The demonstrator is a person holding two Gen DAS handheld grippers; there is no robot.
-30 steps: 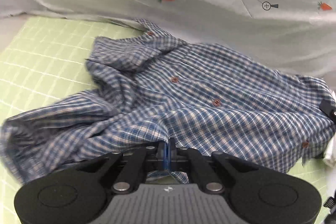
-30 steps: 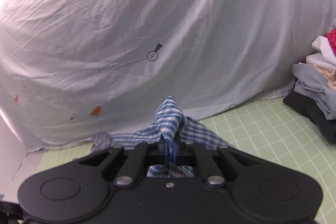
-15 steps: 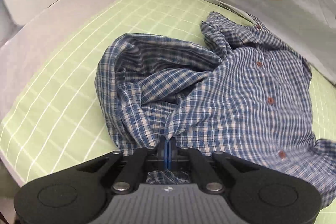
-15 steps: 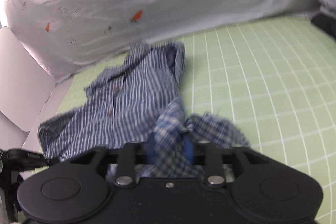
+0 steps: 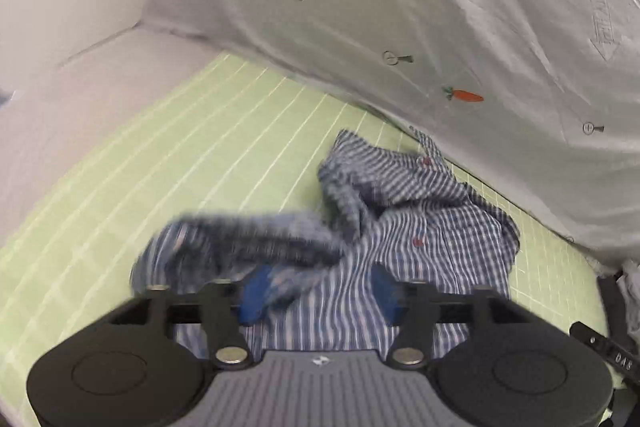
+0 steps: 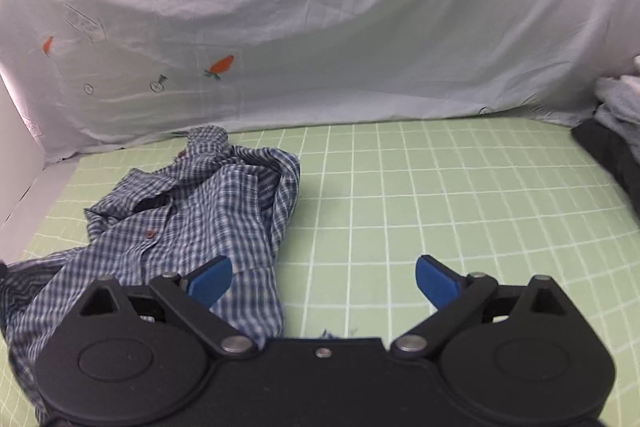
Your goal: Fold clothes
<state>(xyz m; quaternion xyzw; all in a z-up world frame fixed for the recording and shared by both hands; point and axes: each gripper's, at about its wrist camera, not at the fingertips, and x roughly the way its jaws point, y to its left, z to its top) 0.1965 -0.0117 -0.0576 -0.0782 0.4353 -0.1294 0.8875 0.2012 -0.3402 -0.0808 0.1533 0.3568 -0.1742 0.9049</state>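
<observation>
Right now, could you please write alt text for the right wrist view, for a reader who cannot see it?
The right gripper is open above a green grid mat, its blue fingers holding nothing. A crumpled blue plaid shirt lies on the mat at left, in front of a pale sheet with carrot prints; stacked clothes sit at the right edge.

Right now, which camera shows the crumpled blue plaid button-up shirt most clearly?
The right wrist view: the blue plaid button-up shirt lies sharp, collar and a button visible, on the green grid mat. The left wrist view shows it partly motion-blurred behind the open left hand-held gripper.
</observation>
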